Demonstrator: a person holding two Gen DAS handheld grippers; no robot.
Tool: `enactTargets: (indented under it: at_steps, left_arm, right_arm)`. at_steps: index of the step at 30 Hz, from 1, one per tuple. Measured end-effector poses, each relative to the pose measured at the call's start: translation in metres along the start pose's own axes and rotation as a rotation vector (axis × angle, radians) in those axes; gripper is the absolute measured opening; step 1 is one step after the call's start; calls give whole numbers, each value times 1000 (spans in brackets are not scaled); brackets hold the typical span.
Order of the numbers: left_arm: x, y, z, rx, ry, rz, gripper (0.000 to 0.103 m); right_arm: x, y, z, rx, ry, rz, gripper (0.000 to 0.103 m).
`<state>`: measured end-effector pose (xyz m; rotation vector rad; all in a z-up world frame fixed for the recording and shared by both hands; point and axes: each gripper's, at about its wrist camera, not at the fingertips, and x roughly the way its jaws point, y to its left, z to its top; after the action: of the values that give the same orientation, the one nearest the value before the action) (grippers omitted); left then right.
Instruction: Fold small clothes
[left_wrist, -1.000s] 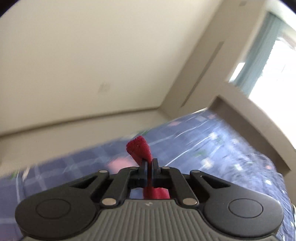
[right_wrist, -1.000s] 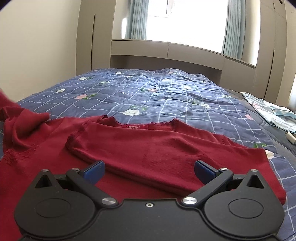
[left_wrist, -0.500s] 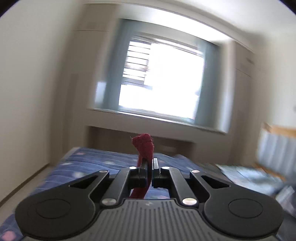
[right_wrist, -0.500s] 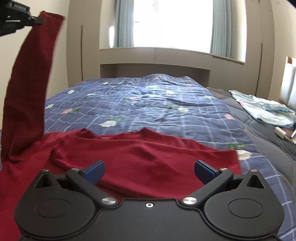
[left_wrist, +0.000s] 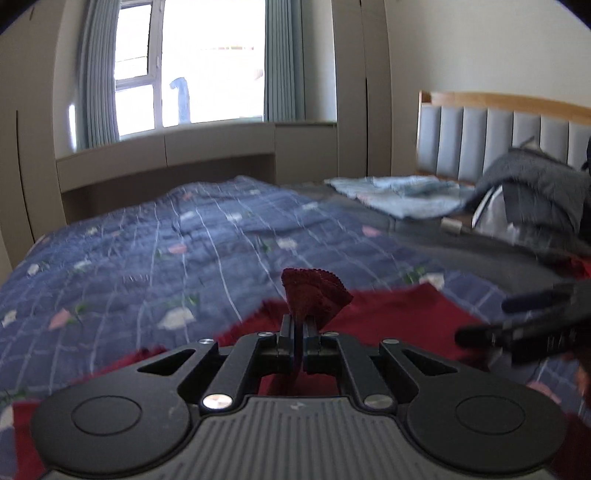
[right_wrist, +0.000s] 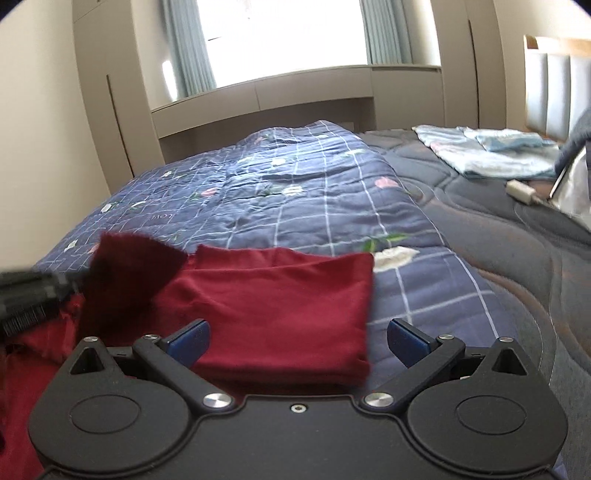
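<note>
A dark red long-sleeved top (right_wrist: 280, 295) lies spread on the blue quilt (right_wrist: 314, 199), partly folded. My left gripper (left_wrist: 298, 325) is shut on the cuff of its red sleeve (left_wrist: 314, 291), held low over the top's body (left_wrist: 402, 314). In the right wrist view the left gripper (right_wrist: 26, 295) comes in from the left with the sleeve (right_wrist: 129, 266) draped from it. My right gripper (right_wrist: 298, 339) is open and empty, its blue pads (right_wrist: 188, 339) hovering just above the near edge of the top. It shows blurred at the right of the left wrist view (left_wrist: 535, 317).
Light blue folded clothes (right_wrist: 491, 155) lie near the padded headboard (left_wrist: 498, 136). A grey garment pile (left_wrist: 535, 188) sits at the far right. A small white charger (right_wrist: 521, 192) lies on the dark mattress (right_wrist: 517, 251). Cabinets and a window stand behind the bed.
My left gripper has swung the sleeve from high in the air down and across over the top's body. The right gripper has shifted right and stays open.
</note>
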<state>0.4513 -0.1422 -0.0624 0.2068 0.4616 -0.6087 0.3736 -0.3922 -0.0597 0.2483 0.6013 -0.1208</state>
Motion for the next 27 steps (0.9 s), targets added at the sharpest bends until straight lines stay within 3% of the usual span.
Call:
enactTargets:
  at_steps: [6,9,11,13,16,20,23,27]
  left_arm:
    - [-7,-12,4,25,39,-17,3]
    - [-5,-11,1,9,89,-54,13]
    - [-6,-11,-5,-10,114,-70,46]
    - [-11,-6,-7,-38,136,-74,62]
    - [-25,7,-10,-85,167,-63,72]
    - [-51,39,-11,-163,192,5,88]
    - [-73,79,-11,-263,204,77,93]
    - [-89,151,-17,-402,210,248,96]
  right_arm:
    - [1,-6,2,71,3,73,98]
    - [5,-6,7,117,14,122,97]
    - [9,-3,10,134,27,146,96]
    - [13,2,12,136,41,164,93]
    - [22,13,13,127,61,189,87]
    - [38,31,14,121,98,208,78]
    - [50,43,15,105,118,206,66]
    - [60,58,14,76,135,186,51]
